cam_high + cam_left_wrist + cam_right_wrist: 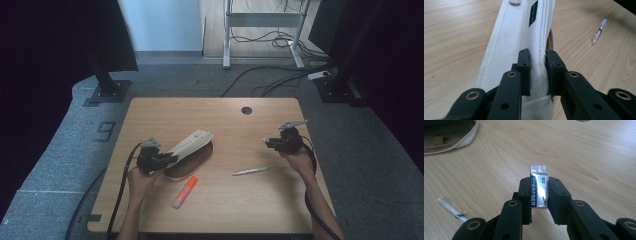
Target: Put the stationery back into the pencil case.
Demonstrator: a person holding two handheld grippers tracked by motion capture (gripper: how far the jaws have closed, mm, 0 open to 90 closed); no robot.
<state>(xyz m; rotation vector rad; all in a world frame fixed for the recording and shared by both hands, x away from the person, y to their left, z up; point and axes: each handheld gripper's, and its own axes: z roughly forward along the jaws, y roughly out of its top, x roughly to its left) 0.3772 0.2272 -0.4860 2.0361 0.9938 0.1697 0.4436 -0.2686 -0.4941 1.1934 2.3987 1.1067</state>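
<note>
Pencil case (192, 145) of off-white fabric lies left of centre on my counter (225, 200), its mouth gaping so the dark inside shows in the high view, and its upper flap is lifted at a slant. My left tool (537, 71) is clenched on that flap: in the left gripper view both black jaws press the woven cloth from either side, with a stitched seam running away from them and a small black label (533, 12) farther up the fabric. In the high view my left hand (140, 180) holds that tool at the case's near-left end. My right tool (539, 192) grips an eraser (538, 186) in a blue and silver sleeve, the printed word running along the side next to one jaw; the eraser stands up between the jaws, above the wood. In the high view my right hand (300, 160) holds that tool near the right edge of the counter, well apart from the case. Between the two hands a clear pen (250, 171) with a white end lies flat on the wood, and an orange and white marker (185, 192) lies just in front of the case. A dark round hole (246, 110) sits near the counter's far edge. Cables (280, 40) trail across the floor beyond.
</note>
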